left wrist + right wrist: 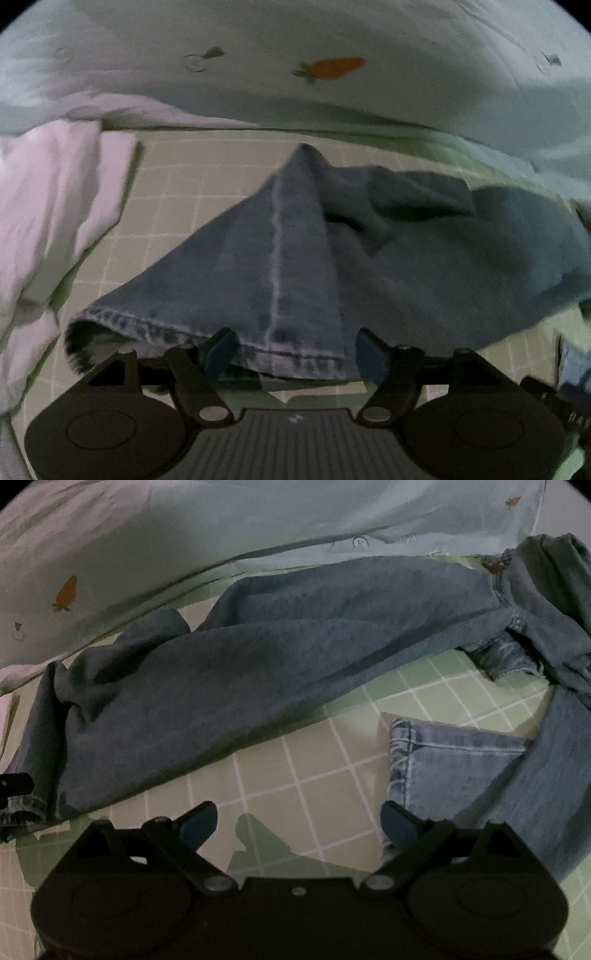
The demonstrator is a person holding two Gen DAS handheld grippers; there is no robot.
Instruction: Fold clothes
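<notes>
On checked mat (295, 768) | jeans (258, 657) (crumpled) | left claw (295, 354) agape, empty | right claw (299, 823) agape, empty

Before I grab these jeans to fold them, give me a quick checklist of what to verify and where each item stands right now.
1. Left gripper jaws open: ok.
2. Leg hem lies between left jaws: ok.
3. Right gripper jaws open: ok.
4. Right jaws around the other leg hem: not ok, it lies ahead to the right.
5. Jeans lying flat: not ok, legs bunched and crossed.
6. White garment apart from jeans: ok.
</notes>
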